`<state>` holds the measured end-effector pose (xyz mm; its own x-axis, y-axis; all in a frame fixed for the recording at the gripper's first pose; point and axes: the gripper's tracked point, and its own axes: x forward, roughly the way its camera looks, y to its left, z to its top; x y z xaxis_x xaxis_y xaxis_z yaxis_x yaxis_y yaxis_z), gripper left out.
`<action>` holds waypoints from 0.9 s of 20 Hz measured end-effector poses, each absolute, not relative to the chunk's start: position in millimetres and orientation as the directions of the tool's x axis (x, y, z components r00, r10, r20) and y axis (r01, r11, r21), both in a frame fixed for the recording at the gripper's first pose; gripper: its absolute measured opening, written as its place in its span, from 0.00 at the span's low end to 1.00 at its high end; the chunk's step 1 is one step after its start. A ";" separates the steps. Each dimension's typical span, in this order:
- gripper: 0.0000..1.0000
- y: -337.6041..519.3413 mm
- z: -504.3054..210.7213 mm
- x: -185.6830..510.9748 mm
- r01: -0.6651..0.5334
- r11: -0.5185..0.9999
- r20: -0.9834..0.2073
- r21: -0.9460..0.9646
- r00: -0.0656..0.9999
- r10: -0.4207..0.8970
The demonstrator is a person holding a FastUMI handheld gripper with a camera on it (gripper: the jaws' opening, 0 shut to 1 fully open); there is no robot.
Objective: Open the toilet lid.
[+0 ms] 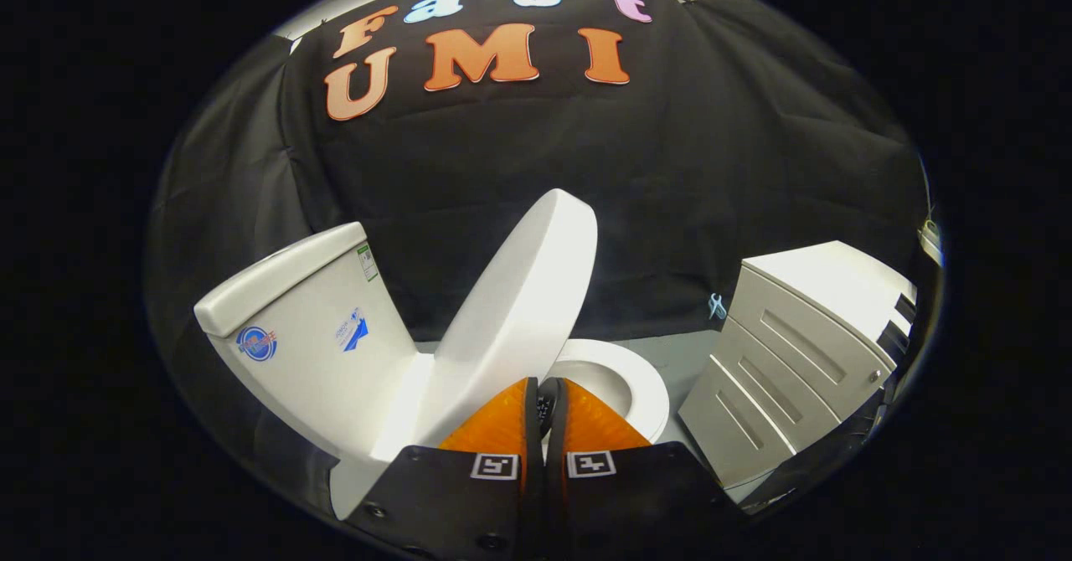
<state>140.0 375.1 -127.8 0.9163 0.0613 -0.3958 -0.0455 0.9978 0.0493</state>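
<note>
Nearest, the gripper point(544, 398) appears with its two fingers drawn close together, leaving only a thin dark slit between them; nothing is seen held in that slit. Each finger carries a small square black-and-white marker at its base. The fingertips point(512, 406) lie against or just in front of the lower edge of the toilet lid point(519, 310); whether they actually touch it cannot be told.

Just ahead, the toilet lid stands raised and tilted, rising from the bowl and leaning back toward the tank. Its smooth white outer face is turned toward the fingers on their left side. To the right of the lid, beyond the right finger, part of the white seat ring point(624, 381) and the open bowl are exposed.

Left of the lid stands the white tank point(310, 326), capped by a flat cover and bearing several small stickers on its side. Between tank and lid the view does not show whether they touch.

Further right, apart from the toilet, stands a pale drawer cabinet point(796, 360) with recessed handles, resting on a grey floor point(682, 356).

Farthest back hangs the black cloth wall point(519, 159) of the booth.
</note>
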 end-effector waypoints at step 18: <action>0.08 461.8 -81.9 131.7 -0.113 0.985 -0.289 -0.131 0.955 0.071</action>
